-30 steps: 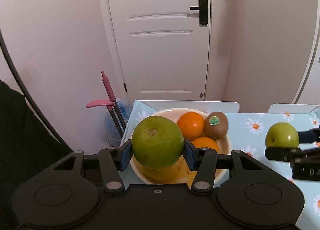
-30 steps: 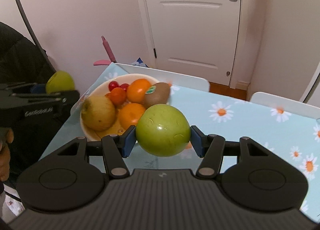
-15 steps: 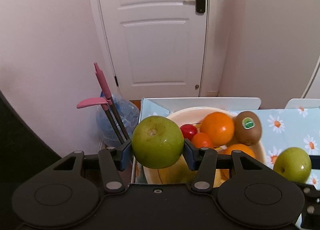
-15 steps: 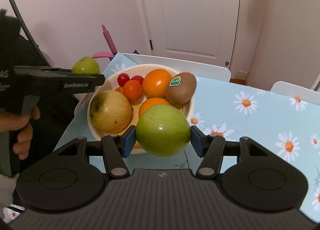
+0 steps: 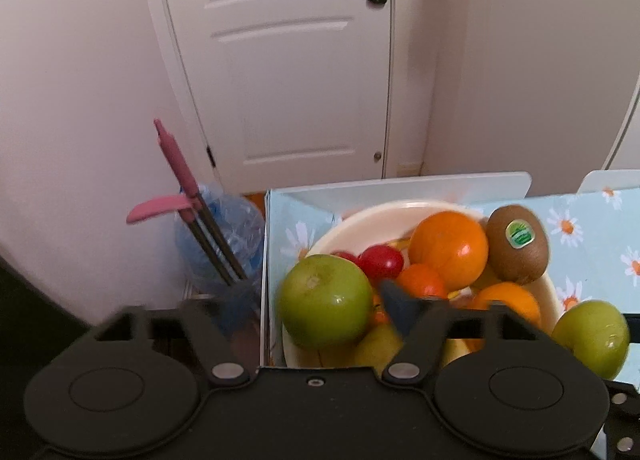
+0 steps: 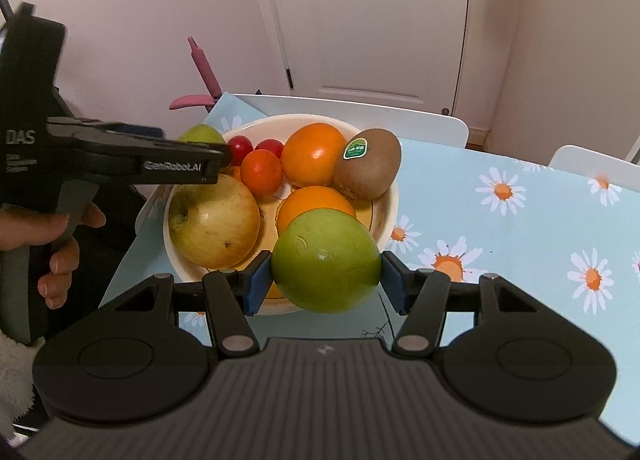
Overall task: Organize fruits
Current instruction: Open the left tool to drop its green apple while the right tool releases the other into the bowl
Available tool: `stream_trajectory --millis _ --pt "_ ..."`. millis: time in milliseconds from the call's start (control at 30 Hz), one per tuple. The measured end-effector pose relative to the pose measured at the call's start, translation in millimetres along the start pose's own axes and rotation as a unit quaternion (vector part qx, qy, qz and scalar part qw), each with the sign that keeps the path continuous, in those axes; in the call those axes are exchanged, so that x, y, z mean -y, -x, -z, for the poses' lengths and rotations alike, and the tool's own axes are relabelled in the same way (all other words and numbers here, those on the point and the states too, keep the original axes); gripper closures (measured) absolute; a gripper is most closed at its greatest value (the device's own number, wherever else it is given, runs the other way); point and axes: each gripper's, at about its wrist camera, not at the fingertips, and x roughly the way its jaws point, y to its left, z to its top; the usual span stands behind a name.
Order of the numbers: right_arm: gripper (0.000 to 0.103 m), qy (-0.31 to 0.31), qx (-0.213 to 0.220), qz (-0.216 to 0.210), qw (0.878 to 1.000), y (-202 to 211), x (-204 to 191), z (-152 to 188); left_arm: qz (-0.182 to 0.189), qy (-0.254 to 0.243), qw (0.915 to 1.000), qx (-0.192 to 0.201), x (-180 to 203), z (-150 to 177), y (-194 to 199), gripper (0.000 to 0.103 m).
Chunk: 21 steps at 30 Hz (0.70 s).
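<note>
A cream bowl (image 6: 390,200) on the daisy tablecloth holds a yellow apple (image 6: 214,220), two oranges (image 6: 314,154), a kiwi (image 6: 368,170), a small orange fruit and cherry tomatoes. My left gripper (image 5: 320,302) has its jaws spread, with a gap between the right pad and a green apple (image 5: 326,300) that sits over the bowl's left rim (image 5: 360,216). In the right wrist view this apple (image 6: 196,134) shows behind the left gripper's fingers. My right gripper (image 6: 326,280) is shut on a second green apple (image 6: 326,260), held at the bowl's near edge; it also shows in the left wrist view (image 5: 590,338).
The table's left edge lies just left of the bowl (image 5: 266,260). Beyond it stand a pink-handled broom and dustpan (image 5: 180,188) and a blue bag (image 5: 224,236). White chair backs (image 6: 352,112) line the far side. A white door (image 6: 372,20) is behind.
My left gripper moved right over the bowl's rim and its jaws opened off the green apple. My right gripper moved closer to the bowl, still holding its apple.
</note>
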Motion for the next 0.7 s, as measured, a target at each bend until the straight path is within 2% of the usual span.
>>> stream_trajectory --millis 33,400,700 --pt "0.030 0.001 -0.001 0.001 1.000 1 1 0 0.000 0.000 1.0000 0.006 0 0 3 0.013" --pt "0.030 0.044 0.002 -0.017 0.999 9 4 -6 -0.008 0.019 0.9997 0.015 3 12 49 0.010" --pt "0.030 0.109 0.010 -0.043 0.993 -1 -18 -5 -0.012 0.035 0.9992 0.012 3 24 74 0.008"
